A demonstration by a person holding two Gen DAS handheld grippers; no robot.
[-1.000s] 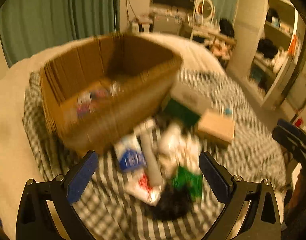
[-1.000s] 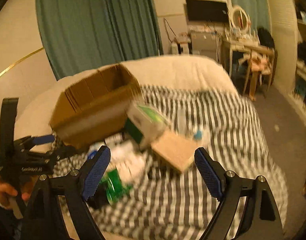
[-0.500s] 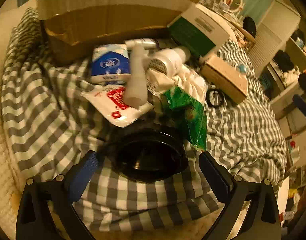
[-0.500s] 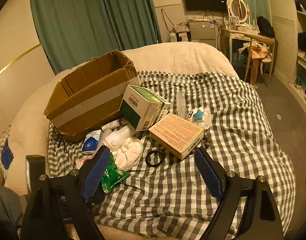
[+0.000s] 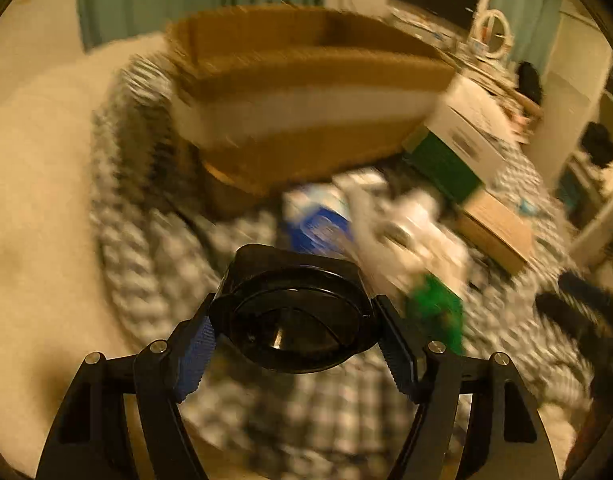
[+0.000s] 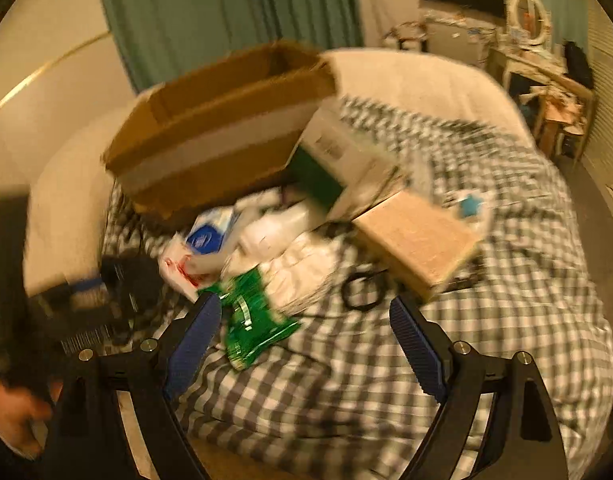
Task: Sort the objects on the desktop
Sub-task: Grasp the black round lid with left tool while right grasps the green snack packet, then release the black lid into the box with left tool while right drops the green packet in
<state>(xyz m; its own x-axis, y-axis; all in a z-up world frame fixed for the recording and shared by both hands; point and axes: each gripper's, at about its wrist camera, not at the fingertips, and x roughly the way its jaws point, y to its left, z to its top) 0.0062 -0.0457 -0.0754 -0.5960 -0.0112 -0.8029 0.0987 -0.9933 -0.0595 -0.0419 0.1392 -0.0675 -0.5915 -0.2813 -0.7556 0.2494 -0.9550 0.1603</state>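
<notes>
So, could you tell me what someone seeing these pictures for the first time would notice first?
Most likely the black bowl clamped between the left gripper's blue pads, filling the lower middle of the left wrist view. Behind it, an open cardboard box sits on the checked cloth, with a blurred heap of packets and boxes at its foot. The right gripper hangs open and empty above a green packet.

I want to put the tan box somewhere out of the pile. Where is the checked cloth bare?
Bare cloth lies on the near right, past the tan box, in front of the open right claw. It is crowded between the cardboard carton and the green packet, where packets and bottles overlap.
</notes>
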